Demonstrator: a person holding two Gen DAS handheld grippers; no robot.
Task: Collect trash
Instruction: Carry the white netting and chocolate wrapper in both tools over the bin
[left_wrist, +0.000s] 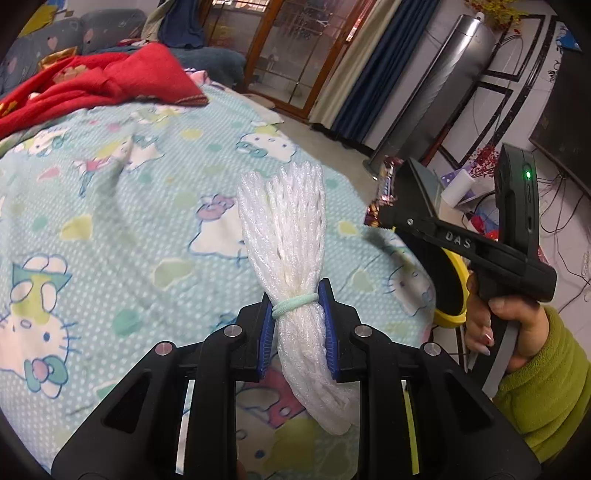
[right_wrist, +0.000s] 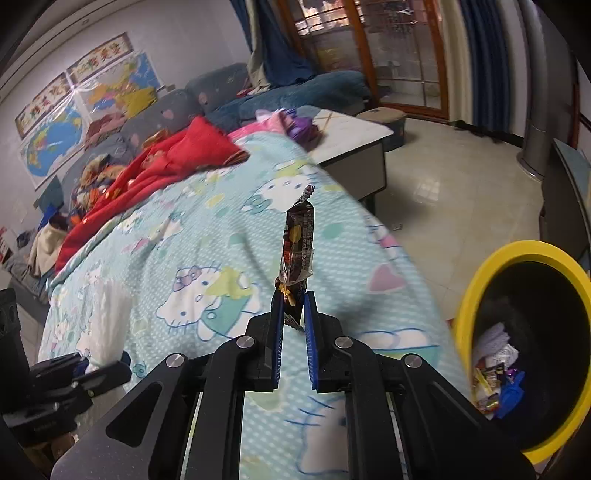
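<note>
My left gripper (left_wrist: 297, 295) is shut on a bundle of white foam netting (left_wrist: 291, 236) tied with a pale green band, held upright above the blue cartoon-print bedcover (left_wrist: 129, 206). My right gripper (right_wrist: 294, 301) is shut on a dark snack wrapper (right_wrist: 297, 243) that stands up between the blue pads. The right gripper shows in the left wrist view (left_wrist: 413, 206), held by a hand in a green sleeve. A yellow-rimmed black trash bin (right_wrist: 480, 280) with several wrappers inside stands to the right of the bed; its rim also shows in the left wrist view (left_wrist: 456, 284).
A red blanket (left_wrist: 110, 81) lies at the far end of the bed. A low white table (right_wrist: 354, 136) stands beyond the bed. A grey tower fan (left_wrist: 439, 92) and loose cables stand at the right wall. Tiled floor (right_wrist: 443, 192) lies between bed and bin.
</note>
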